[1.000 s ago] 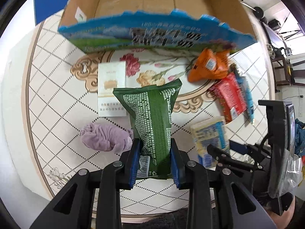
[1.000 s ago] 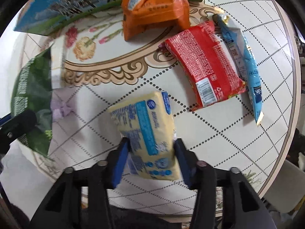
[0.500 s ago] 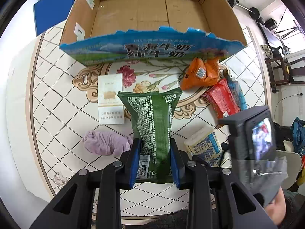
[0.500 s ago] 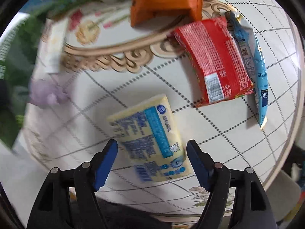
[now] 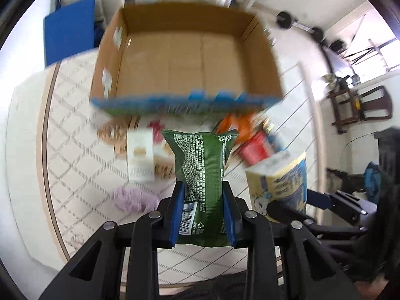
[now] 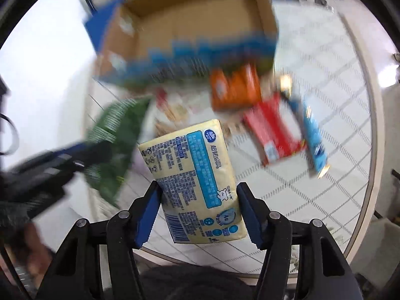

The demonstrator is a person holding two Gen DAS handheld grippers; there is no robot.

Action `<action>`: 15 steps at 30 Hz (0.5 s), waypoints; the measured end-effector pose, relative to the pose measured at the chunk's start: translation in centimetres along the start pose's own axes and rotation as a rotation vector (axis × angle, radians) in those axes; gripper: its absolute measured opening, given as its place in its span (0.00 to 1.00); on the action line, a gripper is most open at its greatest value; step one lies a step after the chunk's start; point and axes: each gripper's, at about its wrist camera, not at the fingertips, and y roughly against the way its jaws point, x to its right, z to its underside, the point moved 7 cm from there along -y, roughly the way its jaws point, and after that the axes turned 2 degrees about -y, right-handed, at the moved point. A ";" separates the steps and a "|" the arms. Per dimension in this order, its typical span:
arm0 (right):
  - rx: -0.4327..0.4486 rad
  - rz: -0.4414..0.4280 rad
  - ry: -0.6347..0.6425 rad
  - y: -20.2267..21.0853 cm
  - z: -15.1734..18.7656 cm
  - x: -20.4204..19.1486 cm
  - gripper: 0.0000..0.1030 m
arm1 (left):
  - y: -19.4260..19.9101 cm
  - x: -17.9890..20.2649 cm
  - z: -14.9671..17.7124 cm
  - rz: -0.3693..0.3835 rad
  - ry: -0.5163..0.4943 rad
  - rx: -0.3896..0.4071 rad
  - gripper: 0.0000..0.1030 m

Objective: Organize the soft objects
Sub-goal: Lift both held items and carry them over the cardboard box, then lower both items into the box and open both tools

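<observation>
My left gripper (image 5: 203,215) is shut on a green snack bag (image 5: 203,175) and holds it above the round table, in front of an open cardboard box (image 5: 185,57). My right gripper (image 6: 198,215) is shut on a yellow tissue pack (image 6: 192,175), also lifted; the pack also shows in the left wrist view (image 5: 280,180). The box (image 6: 190,22) lies ahead of the right gripper too. The green bag (image 6: 115,145) shows blurred at the left of the right wrist view.
On the patterned table (image 5: 75,130) lie a purple cloth (image 5: 132,197), a white packet (image 5: 140,152), an orange bag (image 6: 235,87), a red packet (image 6: 272,135) and a blue packet (image 6: 313,135). A dark chair (image 5: 360,107) and a barbell (image 5: 300,25) stand beyond the table.
Both grippers have risen and tilted toward the box. The right gripper opened half a second ago over the tissue pack, then closed on it and lifted it off the table.
</observation>
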 end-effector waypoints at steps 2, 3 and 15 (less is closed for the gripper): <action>0.044 -0.029 -0.010 3.0 -3.0 -0.1 0.62 | 2.0 0.8 -3.0 0.025 -0.021 0.034 0.25; 0.063 -0.024 0.002 3.9 -4.9 -0.3 0.62 | 2.6 1.0 -4.5 0.032 -0.031 0.046 0.25; 0.102 0.083 -0.099 -1.3 -24.2 1.7 0.62 | -2.1 -0.8 -22.6 0.007 0.013 0.052 0.25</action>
